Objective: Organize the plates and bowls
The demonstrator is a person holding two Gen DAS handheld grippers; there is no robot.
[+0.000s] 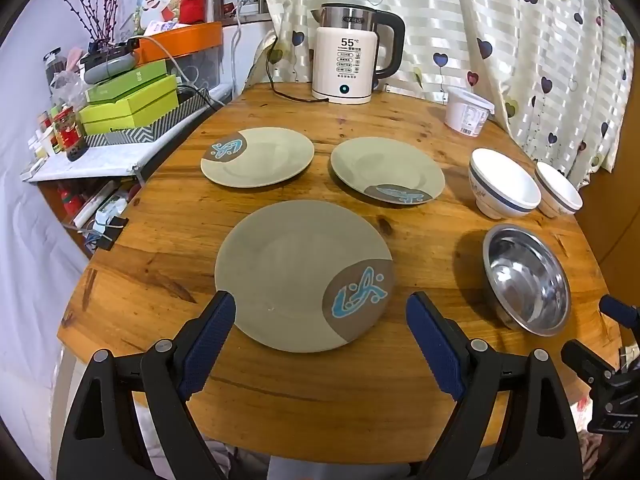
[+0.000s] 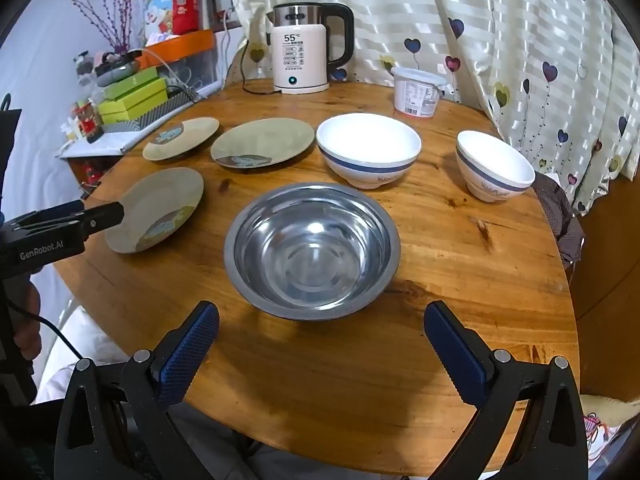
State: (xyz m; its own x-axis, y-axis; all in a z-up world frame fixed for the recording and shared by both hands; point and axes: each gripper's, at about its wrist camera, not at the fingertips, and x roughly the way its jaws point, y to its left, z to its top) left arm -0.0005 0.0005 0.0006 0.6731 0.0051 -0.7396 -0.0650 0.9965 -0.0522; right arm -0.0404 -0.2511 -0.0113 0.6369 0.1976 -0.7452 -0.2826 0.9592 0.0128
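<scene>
Three green-grey plates with a blue fish mark lie on the round wooden table [image 1: 280, 384]: a near plate [image 1: 298, 274], a far left plate [image 1: 258, 156] and a far right plate [image 1: 386, 168]. My left gripper [image 1: 320, 304] hangs open over the near plate's front edge, touching nothing. A steel bowl [image 2: 312, 250] sits in front of my right gripper [image 2: 322, 312], which is open and empty above the table. Behind it stand a wide white bowl [image 2: 368, 148] and a smaller white bowl [image 2: 494, 166], both with a blue band.
An electric kettle [image 1: 346, 54] with its cord and a white tub [image 1: 468, 110] stand at the table's back edge. A cluttered shelf with green boxes [image 1: 128, 100] borders the left side. A curtain [image 1: 500, 32] hangs behind. A brown cabinet [image 2: 608, 272] sits to the right.
</scene>
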